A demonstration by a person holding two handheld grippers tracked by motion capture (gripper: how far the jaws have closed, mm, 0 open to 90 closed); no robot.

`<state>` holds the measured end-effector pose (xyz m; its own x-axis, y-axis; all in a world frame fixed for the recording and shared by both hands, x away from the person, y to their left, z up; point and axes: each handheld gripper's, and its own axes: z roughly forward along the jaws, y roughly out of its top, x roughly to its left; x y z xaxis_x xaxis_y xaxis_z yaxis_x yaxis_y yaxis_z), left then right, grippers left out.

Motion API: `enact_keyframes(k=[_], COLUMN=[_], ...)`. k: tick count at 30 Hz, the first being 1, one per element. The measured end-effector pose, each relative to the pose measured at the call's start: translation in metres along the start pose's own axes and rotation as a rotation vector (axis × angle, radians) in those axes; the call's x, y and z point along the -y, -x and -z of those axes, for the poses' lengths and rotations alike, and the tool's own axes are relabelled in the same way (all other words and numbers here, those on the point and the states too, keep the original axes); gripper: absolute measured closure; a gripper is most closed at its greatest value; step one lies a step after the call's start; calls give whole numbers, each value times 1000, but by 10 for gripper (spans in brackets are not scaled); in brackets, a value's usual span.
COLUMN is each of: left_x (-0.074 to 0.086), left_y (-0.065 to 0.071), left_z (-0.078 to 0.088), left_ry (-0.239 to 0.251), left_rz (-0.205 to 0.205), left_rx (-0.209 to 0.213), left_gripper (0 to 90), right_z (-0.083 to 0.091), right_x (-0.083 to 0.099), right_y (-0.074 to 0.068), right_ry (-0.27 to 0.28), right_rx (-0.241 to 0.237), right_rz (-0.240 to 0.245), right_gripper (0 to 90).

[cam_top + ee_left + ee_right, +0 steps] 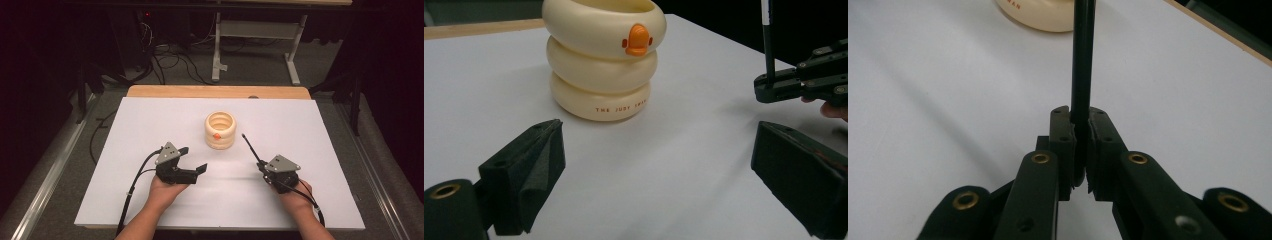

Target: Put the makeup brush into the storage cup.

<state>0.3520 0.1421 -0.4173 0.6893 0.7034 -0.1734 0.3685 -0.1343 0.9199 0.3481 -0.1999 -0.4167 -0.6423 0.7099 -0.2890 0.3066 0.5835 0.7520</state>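
Note:
A cream holder (220,131) made of stacked rings, with an orange beak on its front, stands upright at the middle of the white table. My right gripper (262,165) is shut on a thin black pen (251,147) that slants up and away toward the holder's right side. In the right gripper view the pen (1082,60) rises from between the closed pads of that gripper (1081,130), with the holder's base (1040,15) beyond. My left gripper (194,159) sits open and empty to the holder's near left. In the left gripper view, this gripper (659,150) faces the holder (601,60).
A white sheet (150,125) covers the table, with a wooden strip (215,91) along the far edge. Beyond it, cables lie on the floor and a white frame (216,55) stands. In the left gripper view the right gripper (774,87) and its pen (766,40) show at the right.

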Motion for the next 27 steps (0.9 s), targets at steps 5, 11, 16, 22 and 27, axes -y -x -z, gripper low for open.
enact_keyframes(k=[5,11,16,22,27], left_x=[-1,-2,-4,-6,-7], left_y=[1,4,8,12,18], left_z=[1,2,2,-2,-5], left_ry=[6,17,28,18,-7], left_rz=[-4,-7,-12,-24,-39], left_rx=[1,12,21,30,25], left_gripper=[78,81,84,90,89], right_z=[-3,-7,-9,-6,-3], right_x=[-9,-27,-36,-37,-33], right_y=[-2,-7,-9,-13,-15], right_ry=[8,52,82,116,128], right_rx=[4,1,4,4,-10], right_rz=[16,17,23,35,32], right_gripper=[857,857,857,857,857])
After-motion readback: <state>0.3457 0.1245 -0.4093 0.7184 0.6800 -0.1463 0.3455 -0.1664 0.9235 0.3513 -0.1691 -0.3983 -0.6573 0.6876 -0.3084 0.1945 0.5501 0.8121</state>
